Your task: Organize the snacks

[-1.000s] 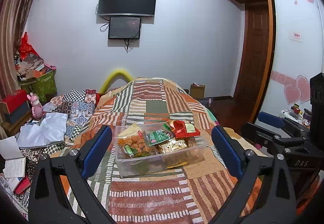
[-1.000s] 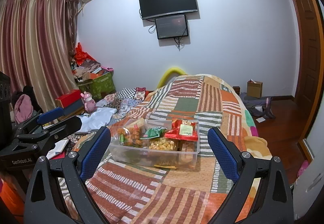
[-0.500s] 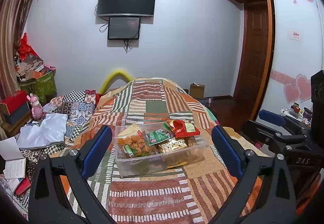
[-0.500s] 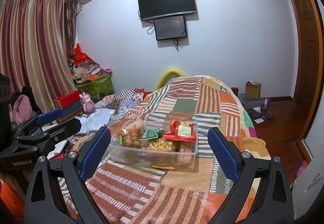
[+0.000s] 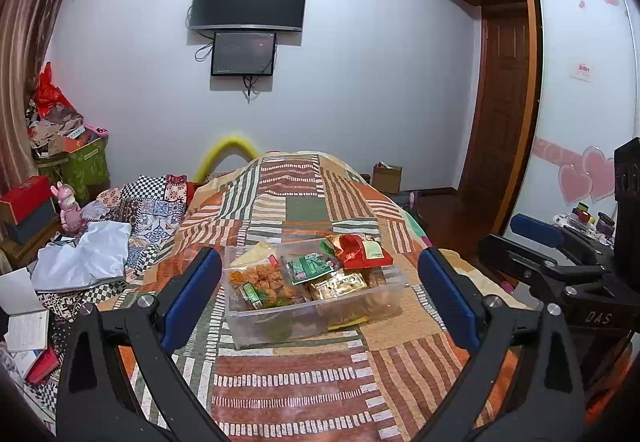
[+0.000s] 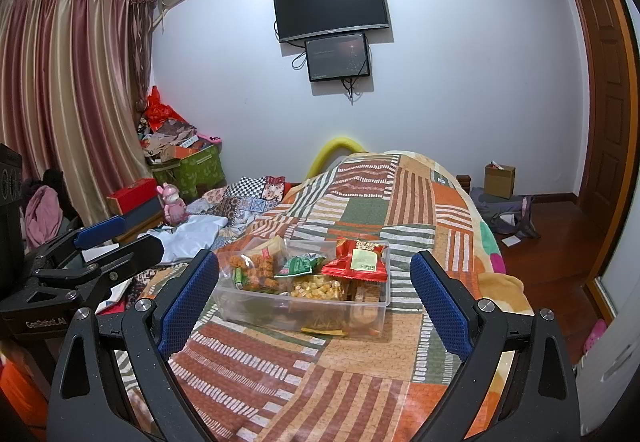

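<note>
Clear plastic forms the snack bin (image 5: 316, 316), which sits on the patchwork bedspread (image 5: 304, 382) straight ahead at twelve o'clock from both cameras. Packets fill it: a red packet (image 5: 360, 252) with a green-and-white label lies on top at the bin's two o'clock corner, a green packet (image 5: 310, 268) with white print sits at its centre, a bag of orange fried bites (image 5: 256, 282) takes the nine o'clock side, and a gold foil packet (image 5: 340, 286) lies toward five o'clock. The print on these packets is too small to read.

The left gripper (image 5: 318, 300) hovers short of the bin, its blue-padded fingers (image 5: 192, 292) spread wide with nothing between them. The right gripper (image 6: 314, 298) is likewise spread wide and holds nothing, with the bin framed between its blue pads (image 6: 188, 300). In the right wrist view the red packet (image 6: 358, 260) sits at the bin's (image 6: 300, 308) one o'clock, with a bag of yellow cubes (image 6: 316, 288) in front of it.

Each gripper shows in the other's camera: the right one at three o'clock of the left view carries the letters "DAS" (image 5: 598, 318), and the left one at nine o'clock of the right view reads "GenRobot.AI" (image 6: 44, 322).

A dark wall television (image 6: 332, 4) hangs at twelve o'clock above a smaller screen (image 6: 338, 56).
</note>
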Demonstrator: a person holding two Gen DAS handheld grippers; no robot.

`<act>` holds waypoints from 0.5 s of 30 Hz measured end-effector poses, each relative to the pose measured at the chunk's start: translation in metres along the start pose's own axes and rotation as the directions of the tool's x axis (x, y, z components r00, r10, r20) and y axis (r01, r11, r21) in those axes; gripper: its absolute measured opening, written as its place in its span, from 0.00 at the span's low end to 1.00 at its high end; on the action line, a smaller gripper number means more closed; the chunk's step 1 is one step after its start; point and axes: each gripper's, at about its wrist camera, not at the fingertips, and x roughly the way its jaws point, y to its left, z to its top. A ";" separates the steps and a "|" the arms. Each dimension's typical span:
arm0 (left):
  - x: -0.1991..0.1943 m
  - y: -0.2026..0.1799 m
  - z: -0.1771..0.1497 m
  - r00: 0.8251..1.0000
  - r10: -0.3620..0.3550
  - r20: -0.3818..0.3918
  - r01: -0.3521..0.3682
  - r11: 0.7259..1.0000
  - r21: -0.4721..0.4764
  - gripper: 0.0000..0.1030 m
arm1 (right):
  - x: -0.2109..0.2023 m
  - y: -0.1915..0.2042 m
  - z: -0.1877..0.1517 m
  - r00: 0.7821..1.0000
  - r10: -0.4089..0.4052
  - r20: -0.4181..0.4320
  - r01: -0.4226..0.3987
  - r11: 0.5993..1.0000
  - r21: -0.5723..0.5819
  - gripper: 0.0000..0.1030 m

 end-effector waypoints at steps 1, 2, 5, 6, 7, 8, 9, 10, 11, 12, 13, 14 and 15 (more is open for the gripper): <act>0.000 0.000 0.000 1.000 -0.002 -0.001 0.002 1.000 0.000 0.97 | 0.000 0.000 0.000 1.000 0.000 0.000 0.000 1.000 0.000 0.93; 0.000 0.000 0.000 1.000 -0.002 -0.001 0.002 1.000 0.000 0.97 | 0.000 0.000 0.000 1.000 -0.001 -0.001 0.001 1.000 0.000 0.93; -0.001 0.001 0.000 1.000 -0.001 0.001 0.001 1.000 -0.001 0.97 | 0.000 -0.001 0.000 1.000 -0.002 -0.002 0.002 1.000 0.001 0.93; -0.001 0.001 -0.001 1.000 -0.002 0.001 0.002 1.000 -0.001 0.97 | 0.000 -0.001 0.001 1.000 -0.002 -0.002 0.002 1.000 0.002 0.93; -0.001 0.001 -0.001 1.000 -0.002 0.001 0.002 1.000 -0.002 0.97 | 0.000 -0.001 0.000 1.000 -0.002 -0.002 0.002 1.000 0.000 0.93; -0.001 0.002 -0.001 1.000 -0.002 0.000 0.002 1.000 -0.004 0.97 | 0.000 -0.001 0.000 1.000 -0.002 -0.002 0.002 1.000 0.000 0.93; 0.000 0.002 -0.001 1.000 -0.003 -0.002 0.003 1.000 -0.006 0.97 | 0.000 -0.001 0.000 1.000 -0.002 -0.001 0.002 1.000 -0.001 0.93; 0.000 0.003 -0.001 1.000 -0.007 -0.004 0.007 1.000 -0.008 0.97 | 0.000 -0.001 0.000 1.000 -0.002 -0.001 0.002 1.000 0.000 0.93; 0.000 0.003 -0.002 1.000 -0.009 -0.005 0.008 1.000 -0.010 0.97 | 0.000 -0.001 0.000 1.000 -0.002 -0.001 0.002 1.000 0.000 0.93; 0.001 0.003 -0.003 1.000 -0.008 -0.007 0.008 1.000 -0.010 0.97 | 0.000 -0.001 0.000 1.000 -0.002 -0.001 0.002 1.000 0.000 0.93; 0.001 0.003 -0.003 1.000 -0.007 -0.009 0.007 1.000 -0.011 0.97 | 0.000 -0.001 0.000 1.000 -0.003 -0.001 0.003 1.000 0.000 0.93; 0.002 0.003 -0.003 1.000 -0.007 -0.012 0.007 1.000 -0.012 0.97 | 0.000 -0.001 0.000 1.000 -0.003 -0.002 0.003 1.000 0.001 0.93; 0.003 0.004 -0.003 1.000 -0.007 -0.016 0.007 1.000 -0.014 0.97 | 0.000 -0.001 0.000 1.000 -0.002 -0.003 0.002 1.000 0.001 0.93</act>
